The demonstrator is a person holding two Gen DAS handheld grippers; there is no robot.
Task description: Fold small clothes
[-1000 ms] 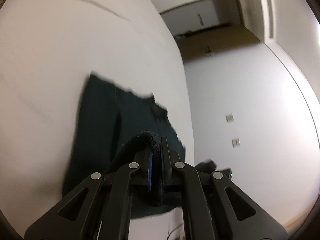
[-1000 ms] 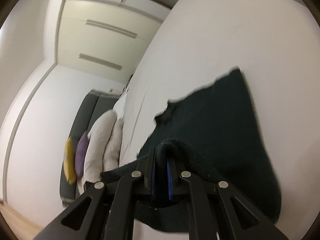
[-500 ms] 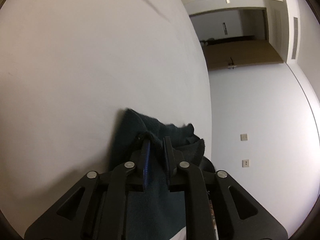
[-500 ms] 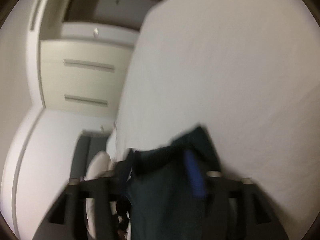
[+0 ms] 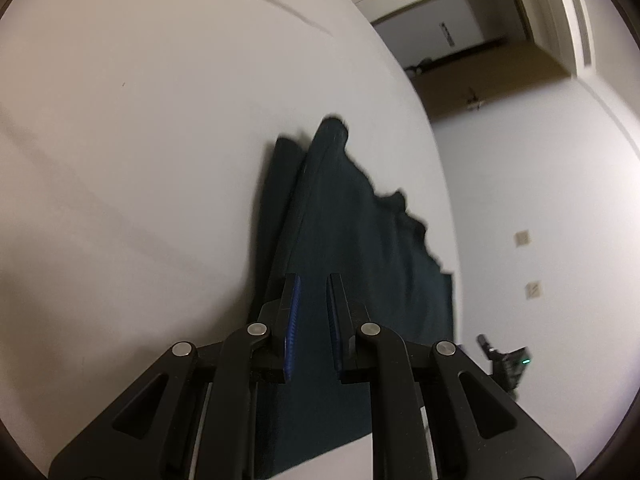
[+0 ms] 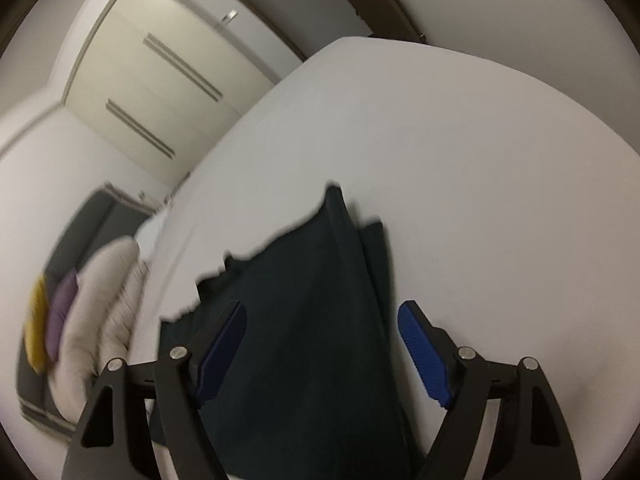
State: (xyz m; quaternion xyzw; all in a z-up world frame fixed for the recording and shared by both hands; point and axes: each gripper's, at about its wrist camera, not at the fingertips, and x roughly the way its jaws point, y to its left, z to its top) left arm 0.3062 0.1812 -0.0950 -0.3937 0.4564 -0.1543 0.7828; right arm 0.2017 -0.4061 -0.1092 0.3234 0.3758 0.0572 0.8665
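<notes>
One dark garment, folded double

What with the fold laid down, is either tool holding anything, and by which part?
Right tool: nothing; its jaws, just opening, stand wide over the cloth. Left tool: jaws just eased apart; a grip on the cloth cannot be told.

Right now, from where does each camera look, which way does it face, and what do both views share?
Left wrist: sits on the left hand-held gripper, looks forward and down over the dark green garment on the white table; its narrowly parted fingers show, with nothing visibly pinched.
Right wrist: sits on the right hand-held gripper, faces down over the same garment, with cushions at left; its jaws, just opened wide, straddle the cloth.
Shared: garment and table.
</notes>
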